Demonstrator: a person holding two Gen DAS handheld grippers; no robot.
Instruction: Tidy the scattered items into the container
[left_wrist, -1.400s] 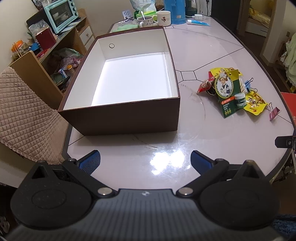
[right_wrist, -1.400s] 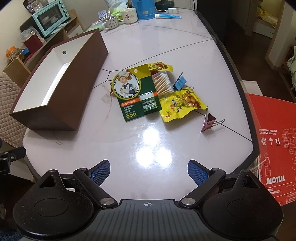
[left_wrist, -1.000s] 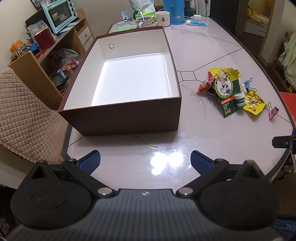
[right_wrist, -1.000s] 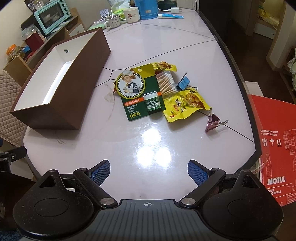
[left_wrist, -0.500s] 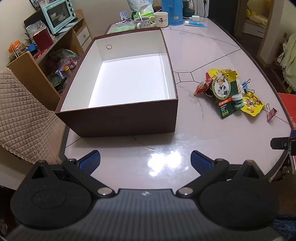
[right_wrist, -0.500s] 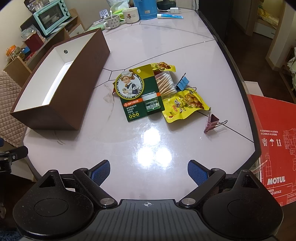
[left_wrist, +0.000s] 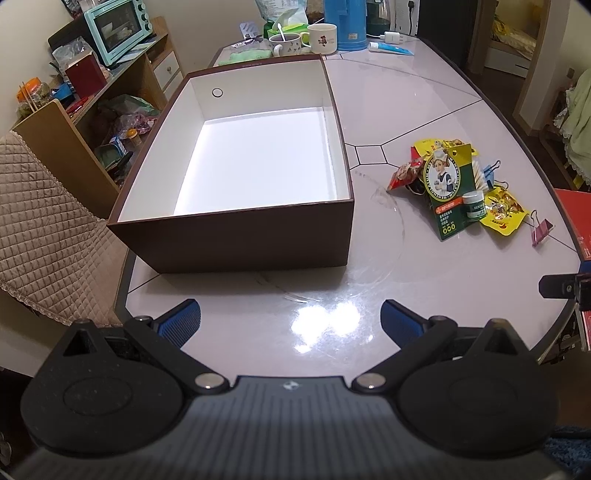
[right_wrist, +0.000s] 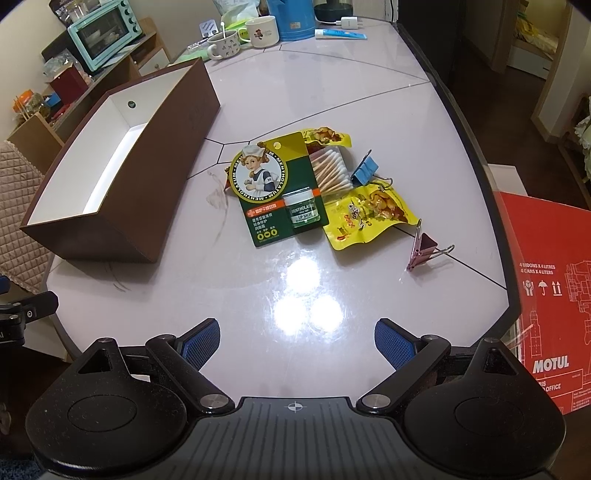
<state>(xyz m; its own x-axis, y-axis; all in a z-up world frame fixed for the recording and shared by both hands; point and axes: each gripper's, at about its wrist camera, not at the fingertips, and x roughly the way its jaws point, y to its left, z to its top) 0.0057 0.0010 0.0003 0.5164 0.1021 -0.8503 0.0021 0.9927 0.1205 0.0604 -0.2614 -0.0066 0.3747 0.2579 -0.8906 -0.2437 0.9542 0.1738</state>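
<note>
A brown box (left_wrist: 236, 243) (right_wrist: 122, 206) with a white, empty inside stands on the table's left half. To its right lies a small pile: a green lip-salve card (right_wrist: 275, 188) (left_wrist: 448, 190), cotton swabs (right_wrist: 328, 168), a blue binder clip (right_wrist: 364, 171), a yellow snack packet (right_wrist: 365, 218) (left_wrist: 504, 212), a second yellow packet (right_wrist: 327, 137), and a red packet (left_wrist: 404, 173). A pink binder clip (right_wrist: 423, 249) (left_wrist: 541, 229) lies apart at the right. My left gripper (left_wrist: 290, 321) is open before the box's near wall. My right gripper (right_wrist: 297, 341) is open, short of the pile.
Mugs (right_wrist: 258, 31), a blue jug (right_wrist: 291, 16) and a tube (right_wrist: 340, 34) stand at the table's far end. A red carton (right_wrist: 546, 280) sits off the right edge. A quilted chair (left_wrist: 40, 229) and a shelf with a toaster oven (left_wrist: 114, 29) are on the left.
Both views have shifted only slightly; the left gripper drifted a little, so the box sits a touch lower in its view. Nothing was picked up or moved.
</note>
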